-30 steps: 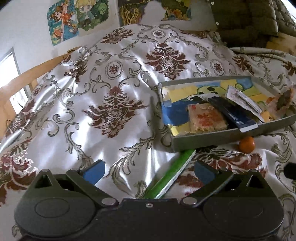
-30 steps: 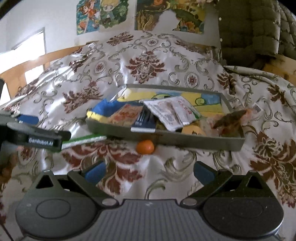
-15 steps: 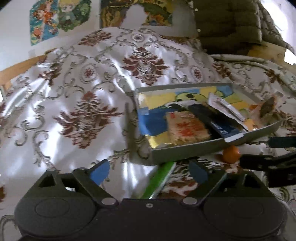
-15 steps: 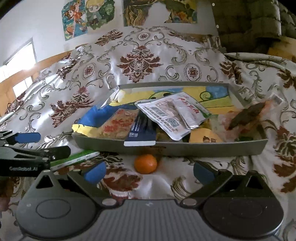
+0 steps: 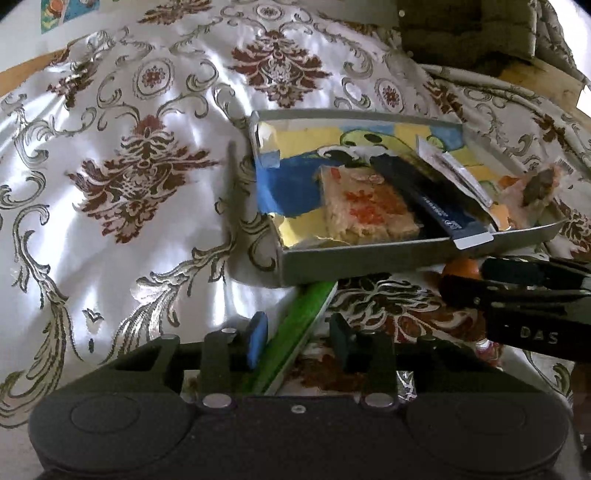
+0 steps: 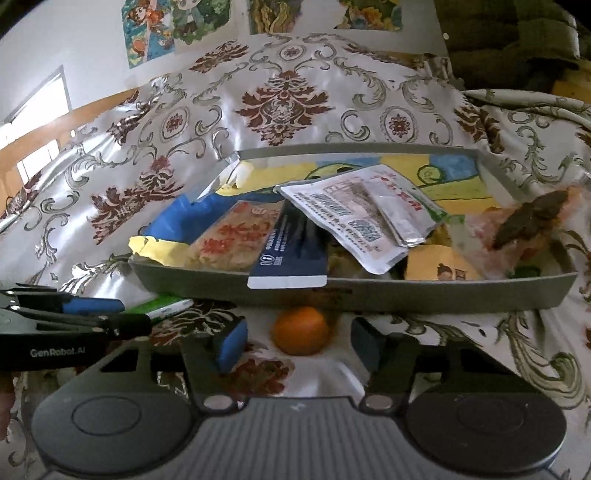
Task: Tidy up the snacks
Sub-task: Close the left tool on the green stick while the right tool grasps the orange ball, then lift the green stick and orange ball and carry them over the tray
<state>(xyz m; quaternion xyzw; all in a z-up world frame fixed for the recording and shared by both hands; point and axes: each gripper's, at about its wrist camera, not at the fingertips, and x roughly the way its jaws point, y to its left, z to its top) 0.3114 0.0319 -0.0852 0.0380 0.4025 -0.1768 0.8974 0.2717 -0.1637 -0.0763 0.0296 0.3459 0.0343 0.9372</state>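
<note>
A grey tray (image 5: 369, 258) (image 6: 443, 295) full of snack packets lies on the patterned bedspread. A flat green packet (image 5: 306, 317) (image 6: 162, 306) sticks out from under the tray's near left corner. My left gripper (image 5: 299, 339) straddles its near end with jaws closing, and a gap still shows at the right finger. A small orange (image 6: 301, 330) (image 5: 461, 267) rests just in front of the tray. My right gripper (image 6: 298, 343) is closing around it, with space on both sides.
The tray holds a red-printed cracker pack (image 6: 236, 240), a dark blue sachet (image 6: 291, 254), white foil packets (image 6: 351, 221) and a clear bag with a dark snack (image 6: 528, 221). The two grippers sit close side by side. A padded green jacket (image 6: 509, 33) lies beyond.
Both grippers moved forward and down toward the tray's front edge, and their jaws narrowed. The green packet now lies between the left fingers and the orange between the right fingers.
</note>
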